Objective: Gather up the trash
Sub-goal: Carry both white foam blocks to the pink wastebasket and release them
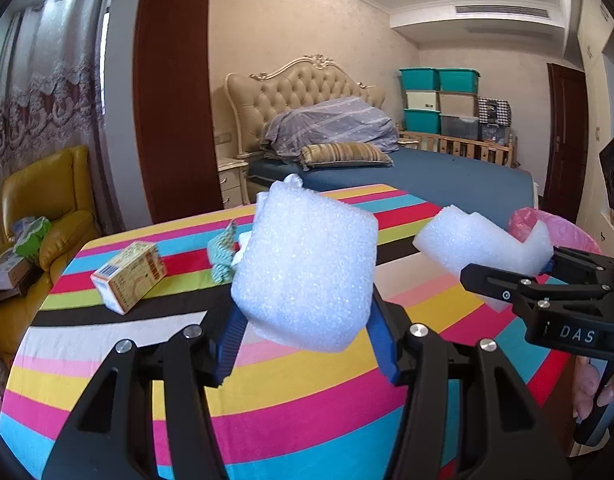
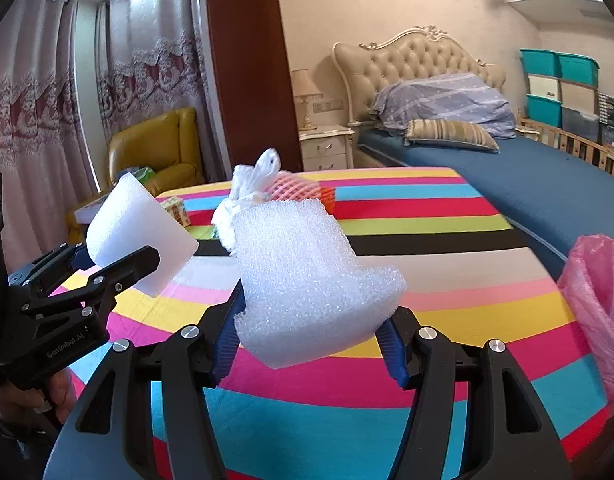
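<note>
The left tool [image 1: 307, 340] is clamped on a white foam block [image 1: 307, 264]; the right tool [image 2: 311, 344] is clamped on a curved foam piece [image 2: 307, 276]. Both hang above the striped desk [image 1: 291, 396]. The pink bag [image 2: 599, 304] waits at three o'clock of the right tool. I'd carry each piece fully over the bag's mouth before letting go, right one first. A carton [image 1: 129, 276] and knotted bag [image 2: 251, 188] remain at eleven o'clock.

Table [image 1: 307, 420], striped cloth. On it: yellow carton [image 1: 129, 276] near left edge; green-white wrapper [image 1: 223, 258] and knotted white bag [image 2: 249, 196] mid-surface; pink mesh sleeve [image 2: 297, 188] towards far edge.
</note>
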Demonstrator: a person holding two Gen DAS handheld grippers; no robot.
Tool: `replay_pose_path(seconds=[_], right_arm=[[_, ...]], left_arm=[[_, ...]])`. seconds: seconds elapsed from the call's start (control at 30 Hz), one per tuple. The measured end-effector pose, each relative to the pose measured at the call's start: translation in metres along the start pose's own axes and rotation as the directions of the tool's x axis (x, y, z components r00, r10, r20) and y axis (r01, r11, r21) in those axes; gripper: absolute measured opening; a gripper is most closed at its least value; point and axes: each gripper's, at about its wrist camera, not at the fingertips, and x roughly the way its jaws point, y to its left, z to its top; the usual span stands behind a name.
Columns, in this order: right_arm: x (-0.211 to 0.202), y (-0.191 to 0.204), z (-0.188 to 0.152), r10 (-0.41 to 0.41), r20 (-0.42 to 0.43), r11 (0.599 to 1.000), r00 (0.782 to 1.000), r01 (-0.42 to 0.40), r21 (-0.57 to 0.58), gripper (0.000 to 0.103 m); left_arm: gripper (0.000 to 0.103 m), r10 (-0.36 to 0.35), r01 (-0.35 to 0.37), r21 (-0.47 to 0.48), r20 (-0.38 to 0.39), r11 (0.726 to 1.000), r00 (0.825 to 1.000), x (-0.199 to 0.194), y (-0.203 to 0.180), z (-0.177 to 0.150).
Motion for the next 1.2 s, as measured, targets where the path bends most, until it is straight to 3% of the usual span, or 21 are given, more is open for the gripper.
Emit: replay_pose_path(seconds=[0.3,0.7,1.2], right_arm=[[-0.024,-0.034,0.003,-0.074,0.05,0.996,0.996,0.072,0.047,0.057],[-0.06,-0.103,0.001,-0.217,0.091,0.967,0.972,0.202,0.155,0.057],[-0.111,-0.202,-0.024,-0.41,0.083,0.885,0.908,0.374,0.277,0.057]], left_arm=[[0.053,-0.093,0.091,0.064,0.027,0.994,0.995,0.01,-0.037,0.024],[0.053,-0.23,0.221,0.171,0.03,0.96,0.973,0.027,-0.11,0.038],[0.054,-0.411,0.406,0.23,-0.032,0.884,0.911,0.058,-0.213,0.059]])
